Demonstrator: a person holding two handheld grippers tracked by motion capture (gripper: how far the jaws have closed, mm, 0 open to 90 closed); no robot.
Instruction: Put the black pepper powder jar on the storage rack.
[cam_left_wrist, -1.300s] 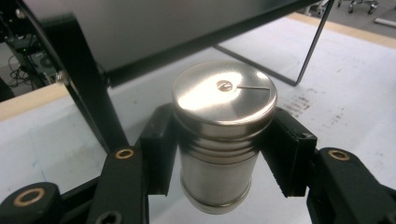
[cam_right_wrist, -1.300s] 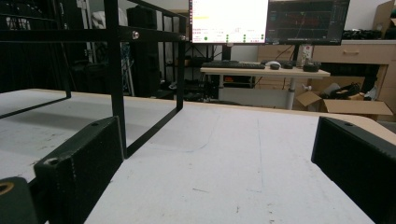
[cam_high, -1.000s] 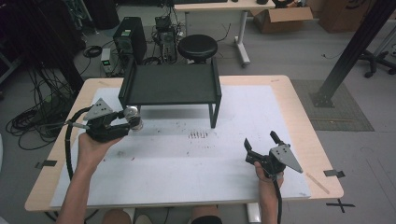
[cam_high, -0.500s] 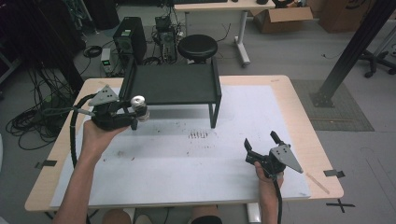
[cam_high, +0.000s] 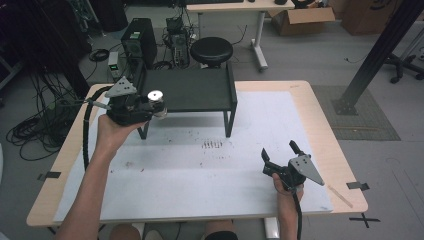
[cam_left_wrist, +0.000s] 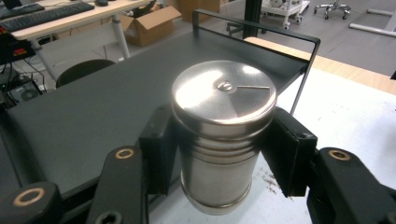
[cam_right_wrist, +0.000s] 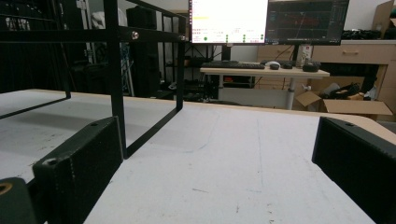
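Note:
A shiny steel shaker can with a flat lid stands upright between my left gripper's black pads, which press on both its sides. In the high view the same can hangs at the front left corner of the black metal shelf, held by my left gripper above the white mat. My right gripper rests low near the table's front right, jaws apart with nothing between them. Its own view looks between those jaws at a shelf leg.
The black shelf has a raised rail along its back and sides. A white mat covers most of the wooden table. Behind the table are a stool, computer towers, cables and a desk with monitors.
My left gripper has risen with the can and moved up and right, from beside the shelf's left leg to the shelf's front left corner. The right gripper has stayed put.

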